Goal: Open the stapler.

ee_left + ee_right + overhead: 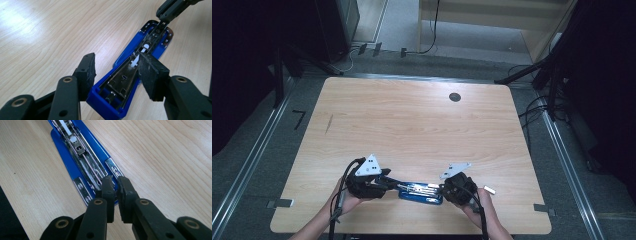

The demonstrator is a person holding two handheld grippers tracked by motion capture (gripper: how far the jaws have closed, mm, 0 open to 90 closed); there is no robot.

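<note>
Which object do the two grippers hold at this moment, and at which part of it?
The right gripper pinches the metal front end of the opened blue stapler. The left gripper straddles its rear end, jaws open, not gripping.

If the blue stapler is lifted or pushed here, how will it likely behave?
The blue stapler lies opened flat, so it probably slides rather than tips or rolls. Its glossy plastic and metal channel look slippery to grip. The hinged halves may swing when the left gripper lifts one end.

Light wooden table [412,115], grey carpet floor [257,165], dim surroundings
</note>
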